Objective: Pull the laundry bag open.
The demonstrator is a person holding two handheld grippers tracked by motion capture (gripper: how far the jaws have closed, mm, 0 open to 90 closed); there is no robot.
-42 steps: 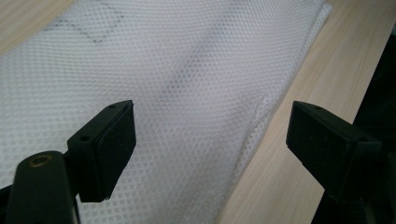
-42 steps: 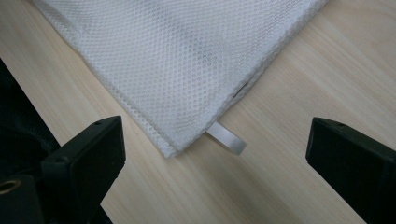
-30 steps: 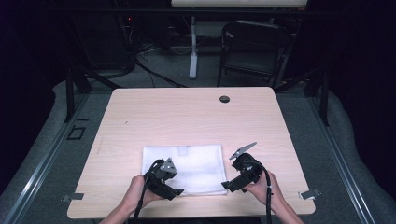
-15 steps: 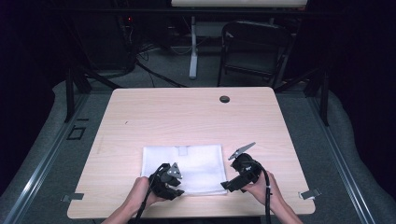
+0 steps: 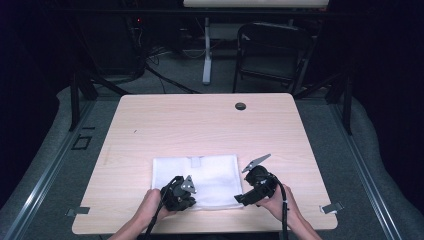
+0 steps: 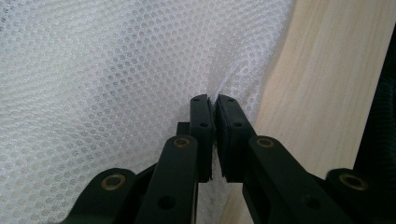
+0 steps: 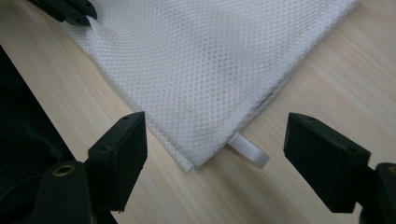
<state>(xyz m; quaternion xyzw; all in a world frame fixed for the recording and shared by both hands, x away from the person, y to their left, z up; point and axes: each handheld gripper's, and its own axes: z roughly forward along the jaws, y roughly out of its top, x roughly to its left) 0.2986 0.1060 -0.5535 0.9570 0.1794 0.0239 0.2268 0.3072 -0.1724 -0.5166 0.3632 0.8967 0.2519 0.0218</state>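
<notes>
Wooden table (image 5: 200, 125), unlabelled mesh cloth (image 5: 210, 172).

Over the last second the left tongs (image 5: 186, 199) have slid down from the cloth's (image 5: 215, 172) left middle toward the near edge of the surface (image 5: 200, 125), and they now sit at the cloth's near-left corner. In the left gripper view their jaws are pressed together with a pinch of the white mesh between them. The right tongs (image 5: 246, 196) have drawn back slightly toward the person as well and now hover at the cloth's near-right corner, jaws spread wide on either side of that corner and its small white loop (image 7: 247, 150).
</notes>
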